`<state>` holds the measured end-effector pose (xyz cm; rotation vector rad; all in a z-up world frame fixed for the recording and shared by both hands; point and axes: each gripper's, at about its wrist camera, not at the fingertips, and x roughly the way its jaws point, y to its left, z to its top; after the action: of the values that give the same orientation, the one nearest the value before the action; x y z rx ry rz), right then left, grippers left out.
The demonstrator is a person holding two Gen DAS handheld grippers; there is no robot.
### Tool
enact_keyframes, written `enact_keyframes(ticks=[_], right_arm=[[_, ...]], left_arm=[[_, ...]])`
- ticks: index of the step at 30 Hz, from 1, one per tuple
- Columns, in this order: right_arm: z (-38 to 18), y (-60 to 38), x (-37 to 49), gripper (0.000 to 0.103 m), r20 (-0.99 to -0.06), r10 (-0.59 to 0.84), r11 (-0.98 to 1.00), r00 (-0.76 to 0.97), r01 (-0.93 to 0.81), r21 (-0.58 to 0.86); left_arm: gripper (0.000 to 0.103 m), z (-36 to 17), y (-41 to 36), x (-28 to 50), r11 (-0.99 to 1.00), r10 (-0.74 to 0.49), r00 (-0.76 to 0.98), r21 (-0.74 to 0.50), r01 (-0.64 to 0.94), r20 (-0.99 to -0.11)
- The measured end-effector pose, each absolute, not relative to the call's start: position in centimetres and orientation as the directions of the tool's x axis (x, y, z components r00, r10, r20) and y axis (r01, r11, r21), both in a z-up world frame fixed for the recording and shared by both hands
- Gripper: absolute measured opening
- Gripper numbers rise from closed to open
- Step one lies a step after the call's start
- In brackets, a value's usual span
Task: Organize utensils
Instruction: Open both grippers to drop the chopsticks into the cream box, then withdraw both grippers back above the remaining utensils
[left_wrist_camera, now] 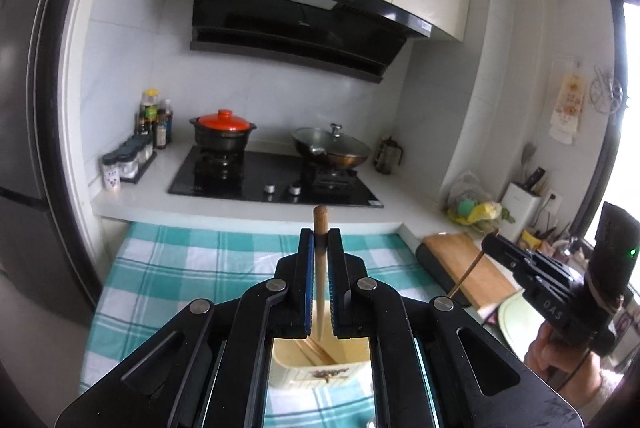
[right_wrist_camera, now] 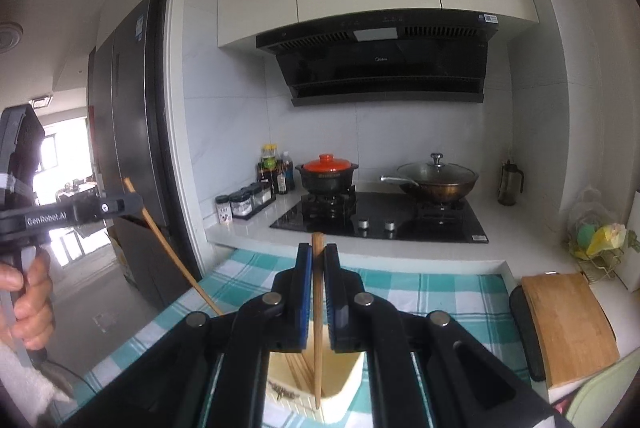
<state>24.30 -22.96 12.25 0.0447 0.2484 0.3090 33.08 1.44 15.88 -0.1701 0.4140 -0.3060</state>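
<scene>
Hovering over the cream holder (right_wrist_camera: 320,384), both tongs carry a chopstick each: the right tongs (right_wrist_camera: 318,268) pinch theirs (right_wrist_camera: 318,308) upright, tip already dipping inside the holder, and the left tongs (left_wrist_camera: 320,252) clamp another chopstick (left_wrist_camera: 320,268) point-down above the same box (a few sticks lie in it). I'd call this the drop-in step; next, lower and ease the grip apart. Both arms reach forward over the checked table (left_wrist_camera: 192,268), stove (left_wrist_camera: 276,175) beyond.
</scene>
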Motion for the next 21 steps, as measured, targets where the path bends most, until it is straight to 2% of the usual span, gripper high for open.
enact_keyframes(ticks=[4, 6, 11, 14, 16, 17, 18, 19, 20, 21], right_arm=[[10.8, -22.1, 27.4, 0.006, -0.222, 0.286, 0.958, 0.932, -0.277, 0.073], [9.1, -21.6, 29.6, 0.006, -0.280, 0.277, 0.961, 0.919, -0.267, 0.073], [4.2, -20.7, 35.7, 0.006, -0.524, 0.251, 0.966, 0.814, -0.248, 0.076], [1.9, -20.8, 37.6, 0.007, -0.580, 0.270, 0.961, 0.768, -0.250, 0.117], [1.0, -21.4, 37.6, 0.011, -0.558, 0.293, 0.956, 0.777, -0.240, 0.167], [0.6, -21.8, 37.4, 0.025, -0.547, 0.295, 0.955, 0.784, -0.230, 0.186], [0.4, -22.1, 37.1, 0.035, -0.534, 0.301, 0.953, 0.790, -0.223, 0.207], [0.4, -22.4, 36.7, 0.047, -0.517, 0.309, 0.949, 0.798, -0.220, 0.227], [0.5, -22.8, 36.0, 0.048, -0.505, 0.311, 0.947, 0.805, -0.216, 0.239], [0.6, -23.0, 35.3, 0.048, -0.502, 0.311, 0.947, 0.807, -0.217, 0.238]], left_arm=[[0.004, 13.5, 0.1, 36.9, 0.947, -0.310, 0.846, -0.223, 0.232, -0.433], [0.004, 11.8, -0.4, 38.7, 0.950, -0.304, 0.816, -0.220, 0.221, -0.492], [0.004, 6.8, -2.1, 42.6, 0.957, -0.289, 0.703, -0.203, 0.205, -0.650], [0.005, 4.6, -3.3, 43.9, 0.961, -0.273, 0.661, -0.175, 0.213, -0.699], [0.006, 3.6, -3.9, 44.1, 0.967, -0.251, 0.653, -0.149, 0.208, -0.715], [0.013, 3.3, -4.0, 43.9, 0.968, -0.244, 0.656, -0.144, 0.203, -0.714], [0.020, 3.1, -3.9, 43.6, 0.968, -0.247, 0.657, -0.149, 0.203, -0.712], [0.037, 3.0, -3.7, 43.1, 0.967, -0.251, 0.660, -0.153, 0.203, -0.708], [0.052, 3.0, -3.4, 42.5, 0.968, -0.248, 0.668, -0.152, 0.200, -0.702], [0.056, 3.0, -3.0, 41.8, 0.970, -0.239, 0.678, -0.141, 0.198, -0.695]])
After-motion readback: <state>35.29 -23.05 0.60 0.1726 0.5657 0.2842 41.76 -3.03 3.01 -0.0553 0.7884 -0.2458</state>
